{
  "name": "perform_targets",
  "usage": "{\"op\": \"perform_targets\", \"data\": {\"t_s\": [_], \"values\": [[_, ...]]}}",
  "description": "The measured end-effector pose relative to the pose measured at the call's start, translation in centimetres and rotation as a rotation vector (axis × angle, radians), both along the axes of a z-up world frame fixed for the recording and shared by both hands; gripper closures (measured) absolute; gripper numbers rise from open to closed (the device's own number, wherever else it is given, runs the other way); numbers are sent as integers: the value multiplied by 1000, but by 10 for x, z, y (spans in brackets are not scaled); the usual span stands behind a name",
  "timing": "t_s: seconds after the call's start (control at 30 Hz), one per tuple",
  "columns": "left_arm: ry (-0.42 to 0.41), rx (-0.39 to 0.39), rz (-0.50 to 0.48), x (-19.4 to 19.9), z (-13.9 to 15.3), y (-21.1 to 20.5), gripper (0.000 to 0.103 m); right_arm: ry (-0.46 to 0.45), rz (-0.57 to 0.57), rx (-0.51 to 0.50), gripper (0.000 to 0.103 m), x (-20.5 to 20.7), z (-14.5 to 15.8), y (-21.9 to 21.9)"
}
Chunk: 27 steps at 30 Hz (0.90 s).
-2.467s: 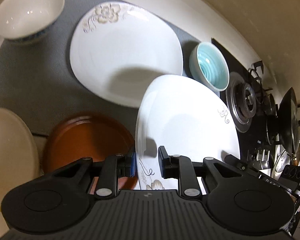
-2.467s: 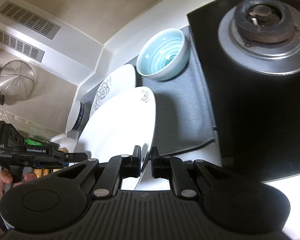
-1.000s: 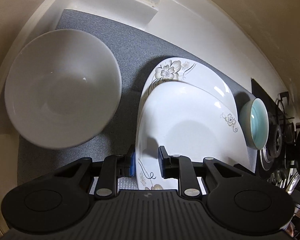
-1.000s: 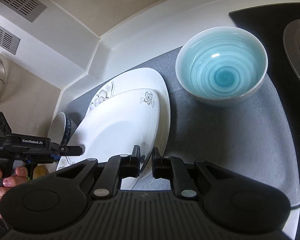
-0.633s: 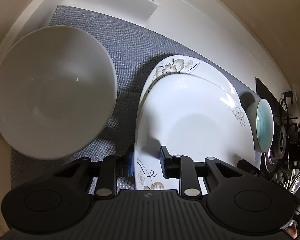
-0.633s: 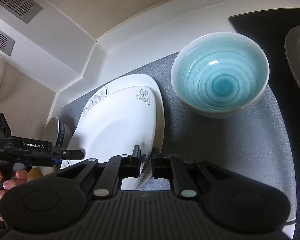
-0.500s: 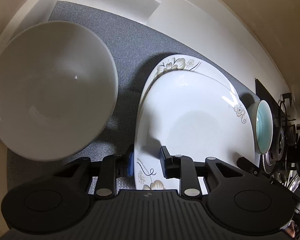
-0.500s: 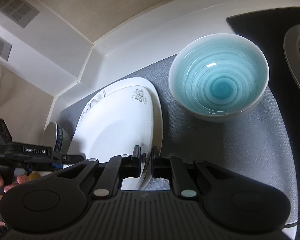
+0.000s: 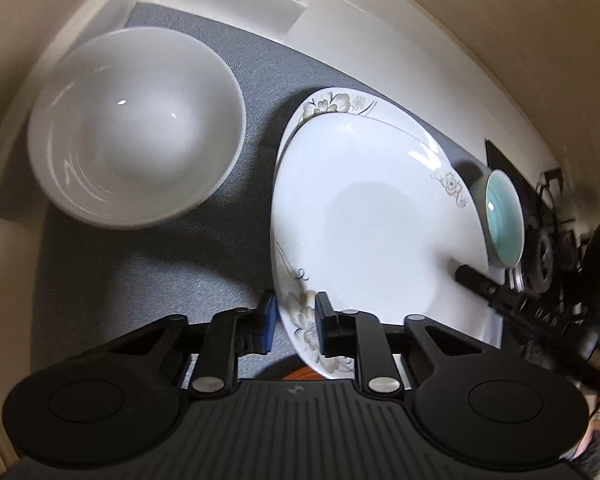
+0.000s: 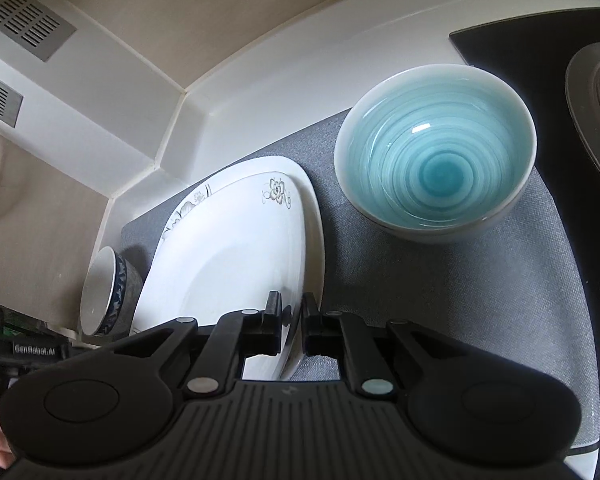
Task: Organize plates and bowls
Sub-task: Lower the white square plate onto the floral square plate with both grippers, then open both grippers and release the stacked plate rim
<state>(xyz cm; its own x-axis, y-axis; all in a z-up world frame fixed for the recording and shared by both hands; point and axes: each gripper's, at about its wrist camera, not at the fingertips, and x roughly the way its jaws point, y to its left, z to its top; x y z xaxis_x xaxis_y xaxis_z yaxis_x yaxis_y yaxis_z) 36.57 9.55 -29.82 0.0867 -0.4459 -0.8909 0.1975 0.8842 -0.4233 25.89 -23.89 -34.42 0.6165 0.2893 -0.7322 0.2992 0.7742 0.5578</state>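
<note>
**A:** Two flowered plates, the upper plate on the lower plate, on the grey mat on the bench. Glazed china: stiff, slick, likely weighty and chippable, so hold its rim.

**B:** And the tongs?

**A:** Right tongs pinch the near rim. Left tongs straddle the opposite edge, closing, pads apart.

**B:** Bowls?

**A:** Two: one white bowl, one turquoise bowl.

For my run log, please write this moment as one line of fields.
left gripper: closing around top plate rim | right gripper: shut on top plate | lower plate: beneath, on grey mat
</note>
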Motion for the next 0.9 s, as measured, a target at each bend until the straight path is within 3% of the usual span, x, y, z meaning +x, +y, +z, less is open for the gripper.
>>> {"op": "perform_targets", "data": {"t_s": [0.07, 0.17, 0.33, 0.9], "values": [[4, -4, 1, 1, -2, 1, 91, 6, -5, 3, 89, -1, 2, 1], [35, -53, 24, 5, -6, 5, 93, 37, -42, -41, 88, -6, 7, 4], [-2, -13, 18, 11, -2, -1, 94, 46, -37, -61, 86, -14, 9, 12], [62, -71, 19, 10, -6, 8, 94, 81, -44, -57, 84, -37, 18, 30]]}}
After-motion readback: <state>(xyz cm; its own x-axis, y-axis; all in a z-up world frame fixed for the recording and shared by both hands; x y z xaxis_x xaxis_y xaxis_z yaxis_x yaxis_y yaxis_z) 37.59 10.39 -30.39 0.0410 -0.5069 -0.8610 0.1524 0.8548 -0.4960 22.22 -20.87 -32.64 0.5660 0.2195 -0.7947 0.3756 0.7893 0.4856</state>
